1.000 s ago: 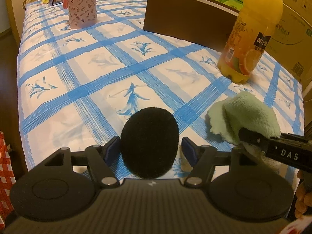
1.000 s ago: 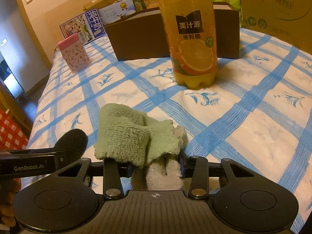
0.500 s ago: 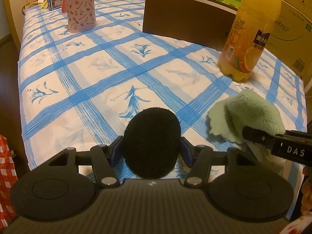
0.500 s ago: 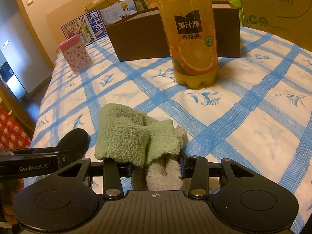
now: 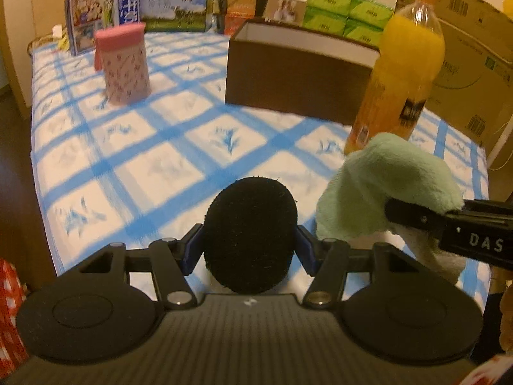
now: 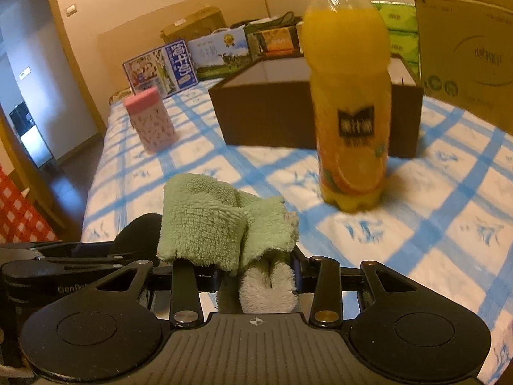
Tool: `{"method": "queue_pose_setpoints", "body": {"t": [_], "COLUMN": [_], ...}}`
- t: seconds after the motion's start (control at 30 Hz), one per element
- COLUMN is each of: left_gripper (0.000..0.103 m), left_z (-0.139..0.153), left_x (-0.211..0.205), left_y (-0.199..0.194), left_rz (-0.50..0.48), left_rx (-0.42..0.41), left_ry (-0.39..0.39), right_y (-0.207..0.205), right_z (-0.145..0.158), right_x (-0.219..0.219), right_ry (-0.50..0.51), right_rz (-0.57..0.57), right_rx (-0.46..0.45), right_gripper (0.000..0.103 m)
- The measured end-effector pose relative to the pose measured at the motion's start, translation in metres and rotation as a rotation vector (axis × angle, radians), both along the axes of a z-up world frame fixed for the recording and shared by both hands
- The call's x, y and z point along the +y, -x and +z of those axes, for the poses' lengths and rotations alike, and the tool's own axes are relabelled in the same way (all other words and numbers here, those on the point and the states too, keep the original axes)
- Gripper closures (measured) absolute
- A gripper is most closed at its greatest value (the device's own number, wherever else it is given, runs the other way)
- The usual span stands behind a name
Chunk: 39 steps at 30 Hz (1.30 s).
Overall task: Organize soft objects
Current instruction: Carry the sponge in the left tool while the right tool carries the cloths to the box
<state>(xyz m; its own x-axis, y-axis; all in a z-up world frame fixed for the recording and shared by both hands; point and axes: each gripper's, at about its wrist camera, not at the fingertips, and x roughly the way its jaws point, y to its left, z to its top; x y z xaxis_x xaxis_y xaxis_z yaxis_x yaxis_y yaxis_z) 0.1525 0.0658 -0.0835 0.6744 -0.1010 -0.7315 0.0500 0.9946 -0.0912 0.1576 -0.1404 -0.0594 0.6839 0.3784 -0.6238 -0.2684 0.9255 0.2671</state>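
Observation:
My left gripper (image 5: 250, 252) is shut on a black round foam pad (image 5: 250, 234) and holds it above the near edge of the blue-checked table (image 5: 154, 166). My right gripper (image 6: 253, 271) is shut on a crumpled green fluffy cloth (image 6: 218, 221), also held above the table. The cloth (image 5: 381, 192) shows at the right in the left wrist view, with the right gripper's finger across it. The left gripper and the black pad (image 6: 141, 227) show at the left in the right wrist view. An open brown box (image 5: 298, 70) stands at the back of the table.
A tall orange juice bottle (image 6: 349, 102) stands in front of the brown box (image 6: 272, 112). A pink patterned container (image 5: 123, 64) stands at the back left. Cartons and green packs (image 5: 346, 12) line the far edge. A large cardboard box (image 5: 474, 64) is at the right.
Both grippers have lifted with their loads and the views have tilted up, so more of the far table and the box opening shows. Both jaws stay shut on their objects.

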Motion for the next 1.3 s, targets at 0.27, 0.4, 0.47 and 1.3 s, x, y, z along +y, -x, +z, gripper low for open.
{"method": "queue_pose_setpoints", "body": {"t": [0.27, 0.4, 0.47, 1.3], "left_gripper": [0.046, 0.046, 0.046, 0.046], "left_z": [0.041, 0.064, 0.074, 0.08], "left_x": [0.019, 0.031, 0.037, 0.012], "left_y": [-0.048, -0.087, -0.107, -0.356], "left_rz": [-0.049, -0.079, -0.093, -0.284], "left_rx": [-0.061, -0.098, -0.117, -0.087], "left_ry": [-0.011, -0.024, -0.027, 0.065], "right_y": [-0.052, -0.085, -0.103, -0.29], "right_z": [0.047, 0.069, 0.078, 0.056], "right_x": [0.027, 0.045, 0.054, 0.067], "right_ry": [-0.03, -0.018, -0.006, 0.158], "right_rz": [-0.112, -0.176, -0.216, -0.679], "right_rx": [-0.053, -0.088, -0.104, -0.1], "right_gripper": [0.064, 0.064, 0.064, 0.044]}}
